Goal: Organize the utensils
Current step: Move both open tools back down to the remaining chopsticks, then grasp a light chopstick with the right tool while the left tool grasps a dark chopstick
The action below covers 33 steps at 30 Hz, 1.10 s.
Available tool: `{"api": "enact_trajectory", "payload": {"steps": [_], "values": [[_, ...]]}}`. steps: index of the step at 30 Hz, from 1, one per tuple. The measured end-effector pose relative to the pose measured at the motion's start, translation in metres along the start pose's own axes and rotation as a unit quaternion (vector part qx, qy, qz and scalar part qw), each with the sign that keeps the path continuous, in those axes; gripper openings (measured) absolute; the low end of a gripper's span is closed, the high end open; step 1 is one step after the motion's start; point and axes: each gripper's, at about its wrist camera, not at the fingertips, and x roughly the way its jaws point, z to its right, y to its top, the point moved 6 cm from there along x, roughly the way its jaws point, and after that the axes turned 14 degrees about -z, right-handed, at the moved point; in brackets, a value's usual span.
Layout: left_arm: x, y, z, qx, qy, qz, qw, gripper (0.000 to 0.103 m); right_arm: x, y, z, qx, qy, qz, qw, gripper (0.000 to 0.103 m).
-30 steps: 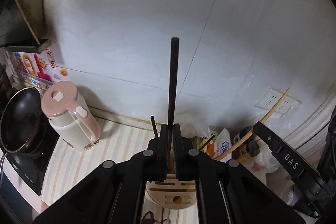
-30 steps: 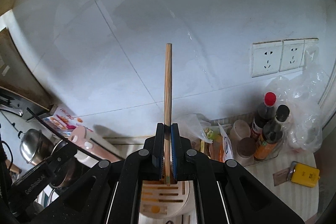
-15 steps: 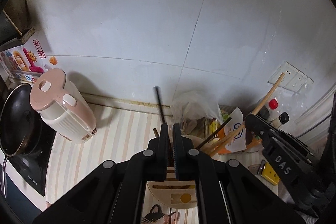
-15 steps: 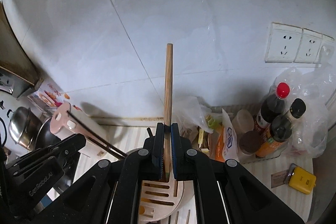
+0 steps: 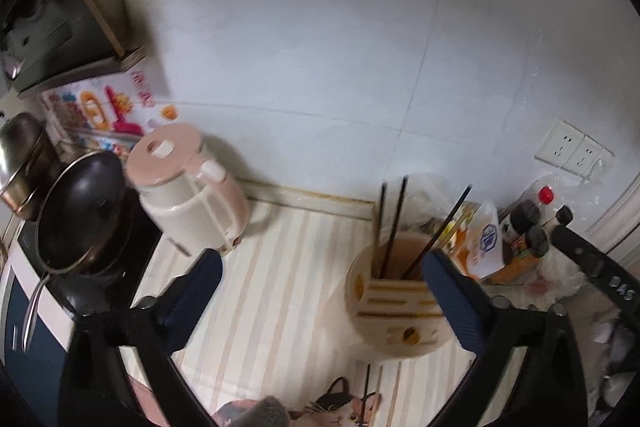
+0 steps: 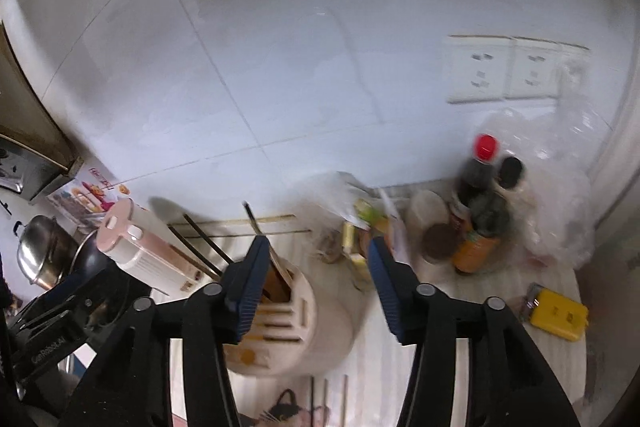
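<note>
A white tiled wall backs a striped tabletop. On it, near the wall edge, stands the round beige utensil holder [image 5: 396, 301], matte plastic with a slotted top; thin black chopsticks [image 5: 394, 225] stand in it, long axes roughly upright, leaning slightly. The left gripper [image 5: 320, 291] has fingers spread wide, empty, the holder just by its right finger. The right gripper [image 6: 316, 283] is likewise apart and empty, its left finger over the holder's rim. More chopsticks [image 6: 344, 401] lie flat at the tabletop's near edge, below both, perhaps next. A pink kettle [image 5: 188, 187] stands left.

Round beige slotted utensil holder [image 6: 316, 311]: near side hidden behind right jaws. Black chopsticks [image 5: 394, 227]: lower ends hidden inside it. Condiment bottles [image 6: 480, 211]: motion-blurred, labels unreadable.
</note>
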Motion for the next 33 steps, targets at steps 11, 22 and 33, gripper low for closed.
{"api": "enact_trajectory", "payload": {"steps": [11, 22, 33], "values": [[0.080, -0.090, -0.010, 0.018, 0.054, -0.093, 0.9941, 0.103, 0.056, -0.103, 0.055, 0.039, -0.036, -0.098, 0.994, 0.067], [0.190, -0.189, -0.018, 0.035, 0.093, -0.247, 0.9638, 0.103, 0.178, -0.214, 0.063, 0.055, -0.033, -0.266, 0.962, 0.066], [0.216, -0.217, -0.018, 0.038, 0.093, -0.286, 0.9529, 0.103, 0.232, -0.268, 0.041, 0.028, -0.046, -0.329, 0.943, 0.038]]}}
